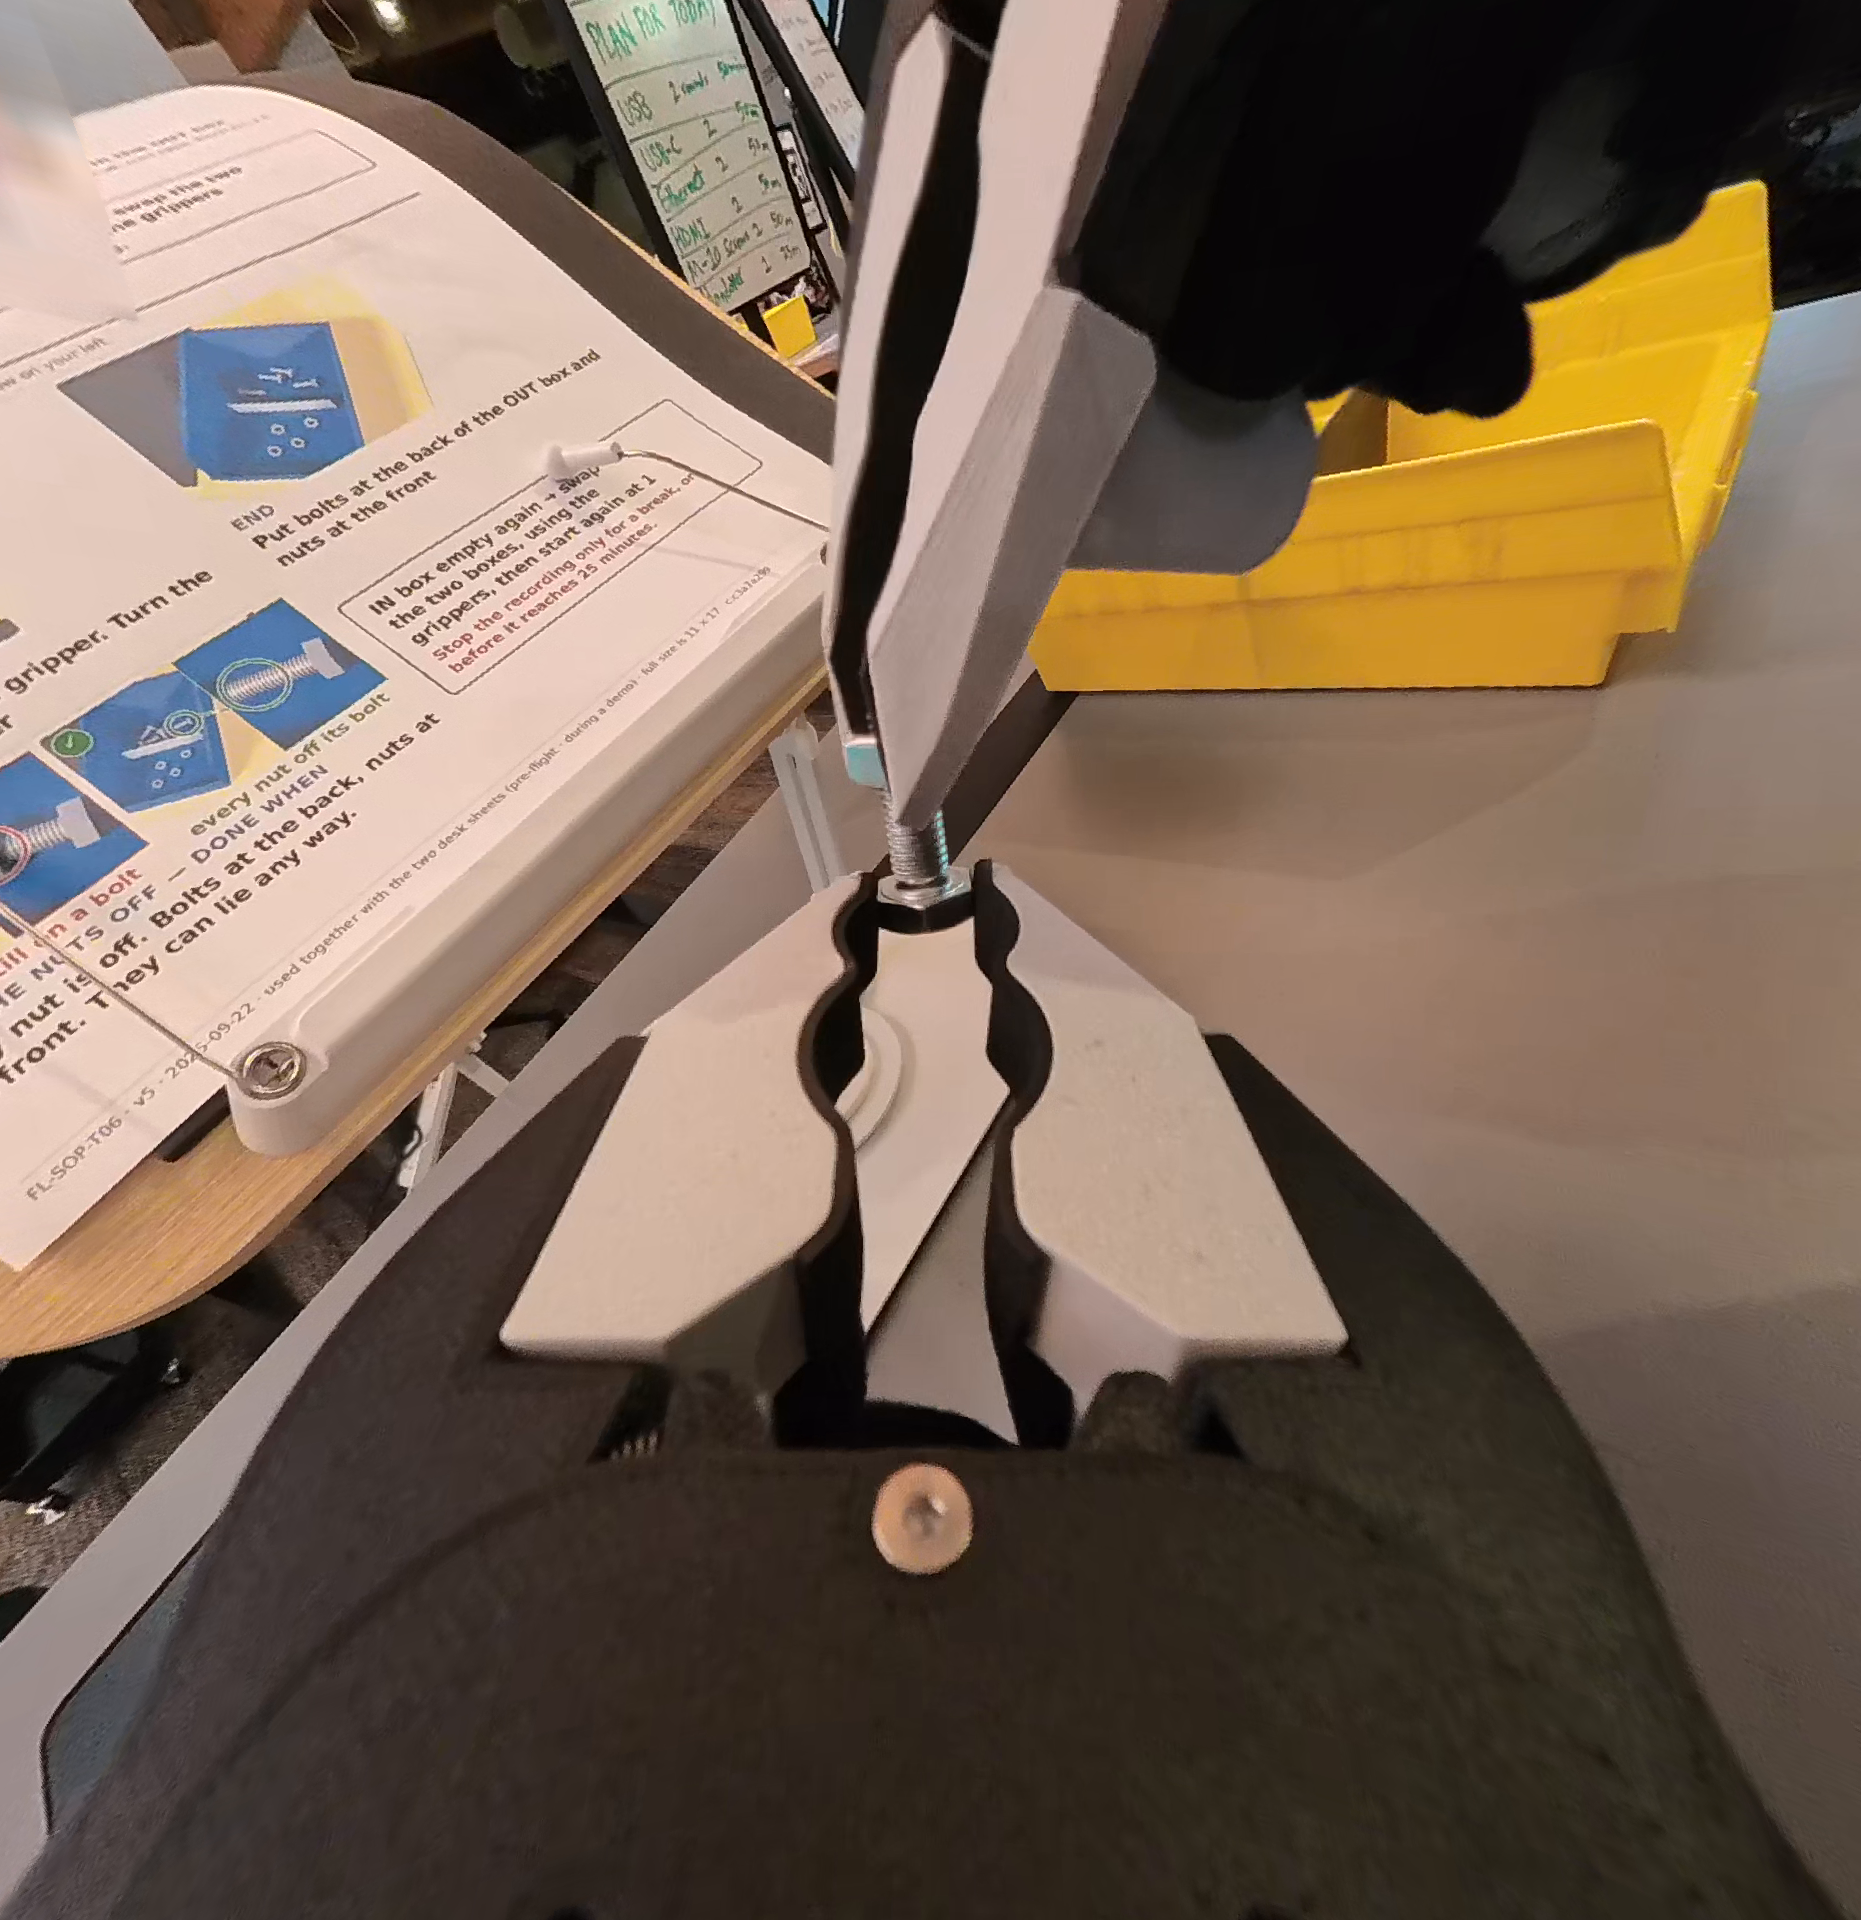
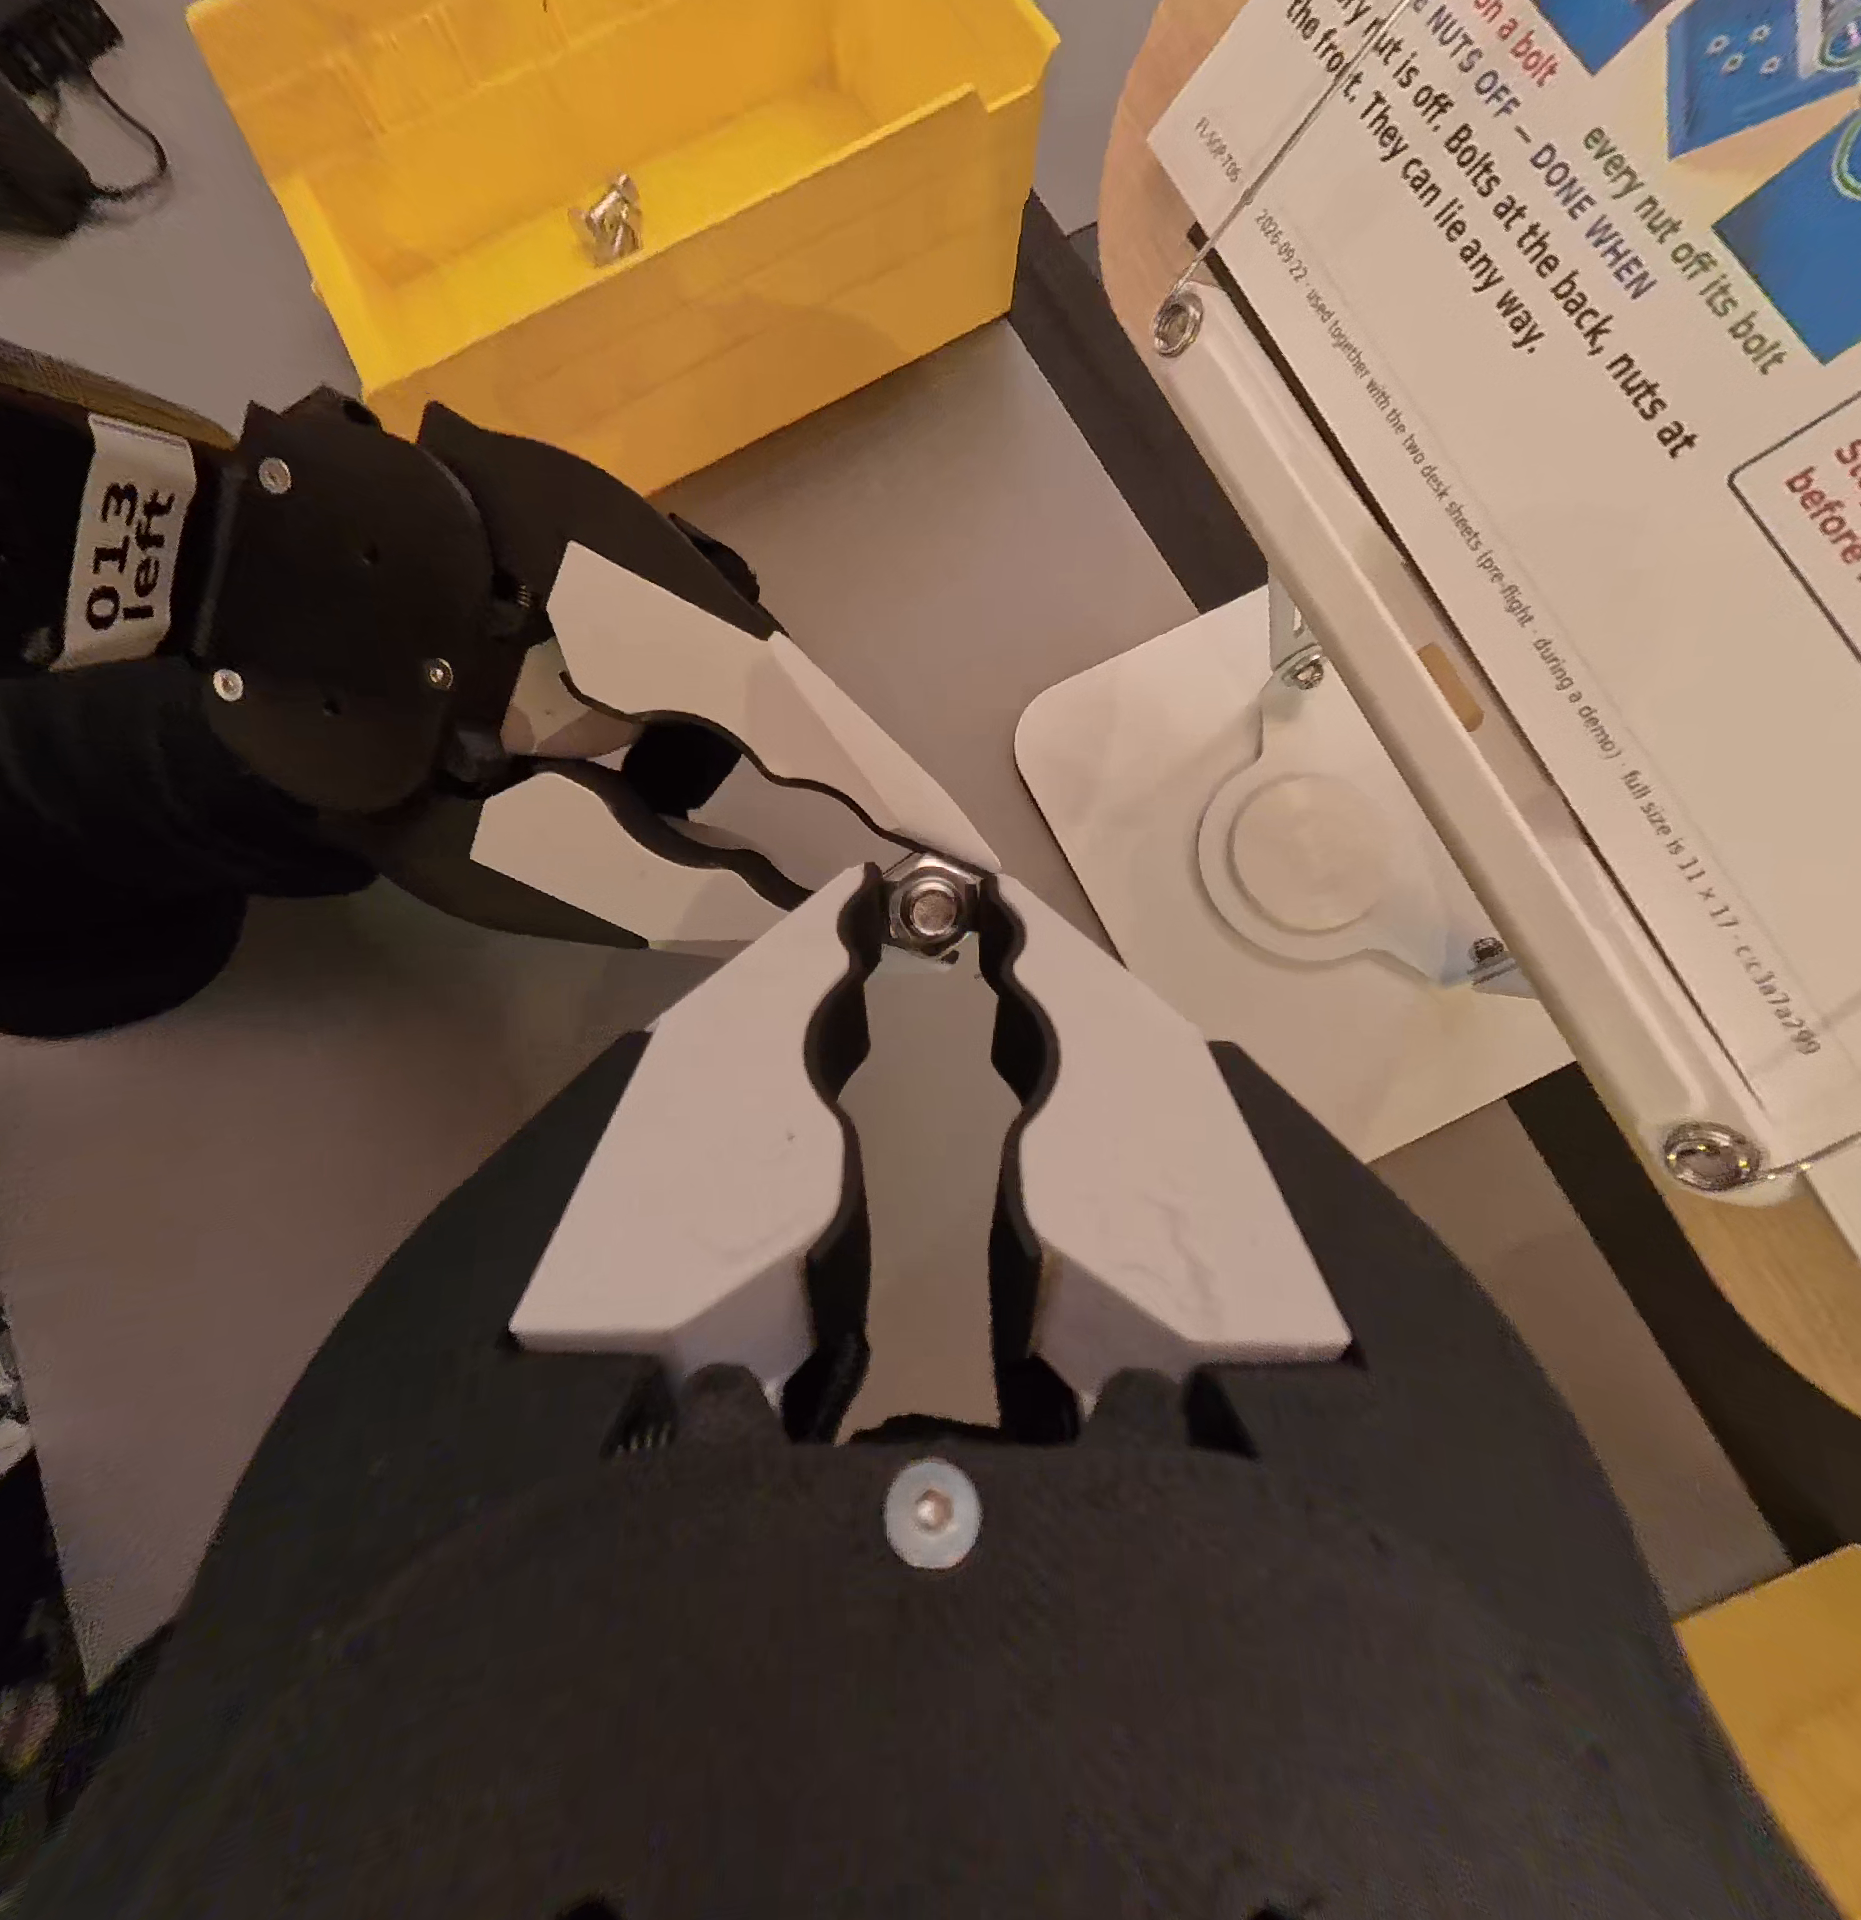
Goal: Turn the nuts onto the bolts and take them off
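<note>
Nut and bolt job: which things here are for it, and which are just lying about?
For the job:
- nut, in the left gripper's jaws
- bolt, in the right gripper's jaws
- yellow bin, with a metal fastener inside

Just lying about:
- instruction sheet
- its white stand
- whiteboard

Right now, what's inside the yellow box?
In the right wrist view, the yellow box holds a small pile of shiny metal hardware near its front wall. They look like bolts or nuts, too small to tell apart. The rest of the visible floor looks bare; the near wall hides a strip.
</note>
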### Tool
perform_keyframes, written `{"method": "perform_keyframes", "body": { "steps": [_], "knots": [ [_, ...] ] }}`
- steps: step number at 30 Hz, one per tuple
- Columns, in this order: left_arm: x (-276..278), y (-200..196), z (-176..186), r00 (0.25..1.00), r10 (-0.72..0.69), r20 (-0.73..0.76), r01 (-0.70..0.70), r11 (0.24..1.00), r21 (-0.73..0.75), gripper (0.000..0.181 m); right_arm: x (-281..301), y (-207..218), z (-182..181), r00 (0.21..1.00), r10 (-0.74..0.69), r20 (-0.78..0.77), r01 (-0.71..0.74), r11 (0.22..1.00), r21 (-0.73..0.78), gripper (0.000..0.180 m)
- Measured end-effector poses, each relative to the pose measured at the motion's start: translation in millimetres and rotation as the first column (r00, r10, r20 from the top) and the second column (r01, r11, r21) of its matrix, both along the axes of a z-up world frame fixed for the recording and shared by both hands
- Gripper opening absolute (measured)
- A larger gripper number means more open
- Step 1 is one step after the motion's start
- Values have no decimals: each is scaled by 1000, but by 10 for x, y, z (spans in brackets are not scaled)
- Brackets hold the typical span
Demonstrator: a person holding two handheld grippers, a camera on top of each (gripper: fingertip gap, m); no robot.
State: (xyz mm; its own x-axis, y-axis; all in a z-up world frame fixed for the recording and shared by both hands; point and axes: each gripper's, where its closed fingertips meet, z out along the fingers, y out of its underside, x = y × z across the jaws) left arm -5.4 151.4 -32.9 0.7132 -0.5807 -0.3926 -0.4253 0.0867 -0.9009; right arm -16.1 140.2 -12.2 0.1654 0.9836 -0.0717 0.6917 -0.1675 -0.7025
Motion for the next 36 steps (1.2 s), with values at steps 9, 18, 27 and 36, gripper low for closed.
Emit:
{"method": "perform_keyframes", "body": {
  "steps": [9,18,27,36],
  "knots": [
    [50,-30,-48,999,-43,-1,43,999,-28,16,68,-49,-71,936,238,260,-287,943,169,16],
    [119,-117,-105,987,-158,35,160,982,-95,16,150,-110,-139,659,427,619,-720,597,354,16],
    [72,-232,-66,938,-284,197,320,930,-182,16,85,-79,-96,361,132,923,-930,-25,367,16],
    [-8,-279,75,874,-326,359,407,897,-176,16,-2,-58,35,384,24,923,-916,-112,384,40]
  ]
}}
